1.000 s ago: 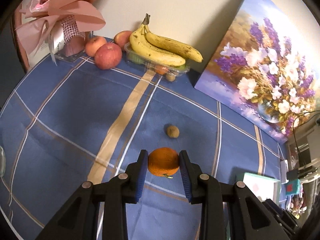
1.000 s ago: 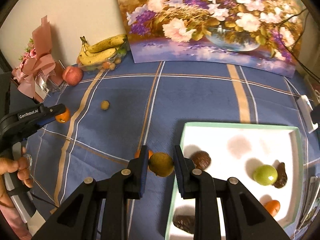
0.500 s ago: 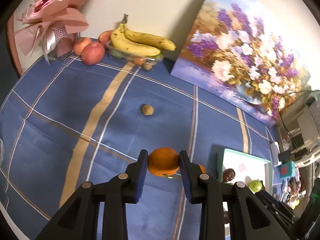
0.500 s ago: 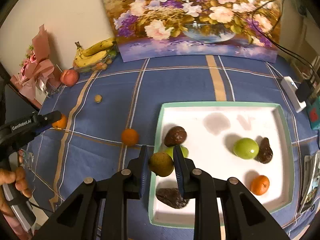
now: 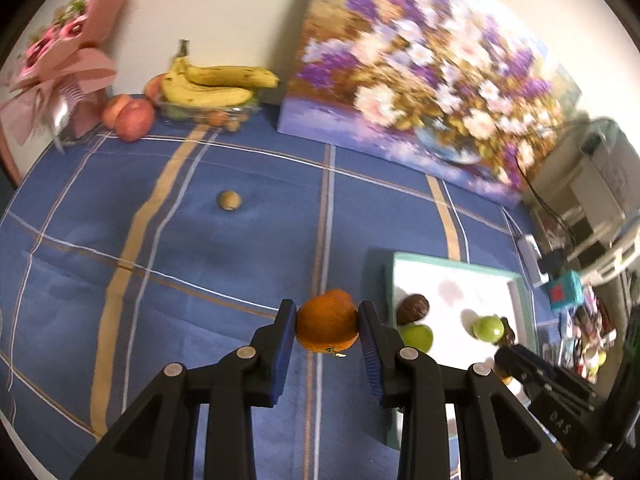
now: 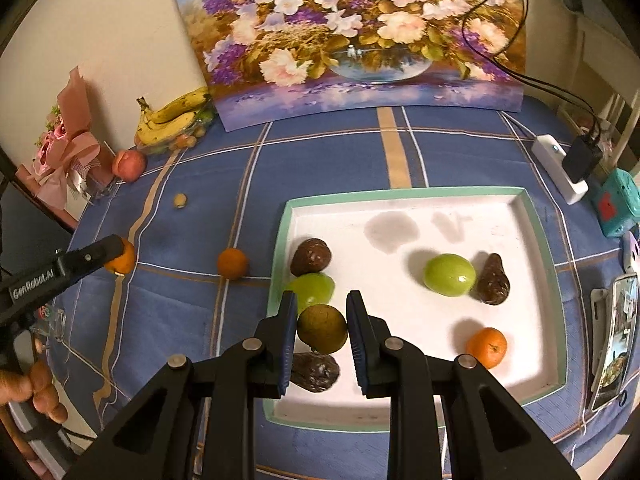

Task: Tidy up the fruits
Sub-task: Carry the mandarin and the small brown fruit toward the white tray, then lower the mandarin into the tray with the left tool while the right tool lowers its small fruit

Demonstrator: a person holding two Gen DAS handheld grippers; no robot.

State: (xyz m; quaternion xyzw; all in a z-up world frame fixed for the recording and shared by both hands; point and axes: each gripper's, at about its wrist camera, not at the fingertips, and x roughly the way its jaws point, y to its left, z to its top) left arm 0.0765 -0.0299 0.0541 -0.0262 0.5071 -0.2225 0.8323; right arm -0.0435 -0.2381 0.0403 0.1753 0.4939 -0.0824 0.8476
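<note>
Centrally, the right tool [image 6: 321,330] grips a brownish-green round fruit [image 6: 322,329] between its blue pads, held above the near left part of the white tray [image 6: 540,220]. Below it in the tray lie a green apple [image 6: 314,287], a dark brown fruit [image 6: 311,257] and another dark fruit [image 6: 316,372] at the near rim; a second green apple [image 6: 449,274], a dark pear-shaped fruit [image 6: 494,280] and a small orange [image 6: 486,347] sit toward the tray's right side. The left tool [image 5: 326,326] clamps an orange [image 5: 327,325], carried above the blue checked cloth [image 5: 200,260] just left of the tray. A loose orange [image 6: 232,263] rests on the cloth beside the tray's left rim, and a small brown fruit [image 5: 229,200] lies farther toward the table's far left corner, where bananas [image 5: 212,84] and red apples [image 5: 130,114] stand before the wall. Judged risks: released from here, the round fruit may land on the fruits below, roll and knock them about or hop over the low rim. Both tools converge on the tray's left side and could collide. The left view is blurred, so a fast swing might loosen the orange.
</note>
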